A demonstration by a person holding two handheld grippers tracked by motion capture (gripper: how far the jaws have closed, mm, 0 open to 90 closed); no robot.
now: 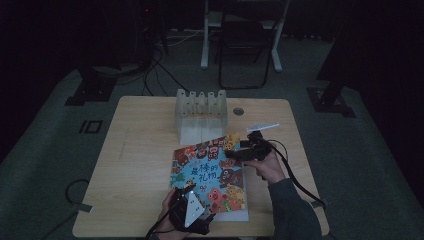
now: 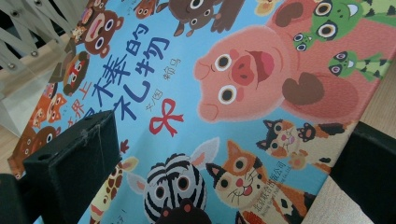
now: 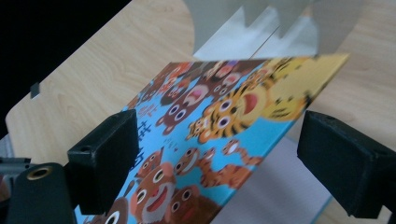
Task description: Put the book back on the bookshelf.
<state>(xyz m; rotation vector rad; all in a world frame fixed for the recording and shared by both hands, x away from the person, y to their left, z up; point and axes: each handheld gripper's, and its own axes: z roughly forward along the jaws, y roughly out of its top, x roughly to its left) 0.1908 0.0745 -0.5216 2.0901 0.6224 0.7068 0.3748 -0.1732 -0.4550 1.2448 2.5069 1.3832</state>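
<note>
I'm opening the bright blue picture book with cartoon animals (image 1: 210, 175): its cover rises tilted off the pale pages, between the wide-apart jaws of my right gripper (image 1: 239, 150). My left gripper (image 1: 192, 192) spans its near edge, jaws apart too. Next I must swing the cover fully over.

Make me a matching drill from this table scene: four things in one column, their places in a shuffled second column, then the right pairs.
Things:
1. picture book
2. white rack
3. left hand-held gripper
4. right hand-held gripper

Places:
A. at the book's near left corner
B. at the book's far right corner, cover lifted there
C. mid-table, between both hands
D. far side of the table, behind the book

Pairs: 1-C, 2-D, 3-A, 4-B
</note>
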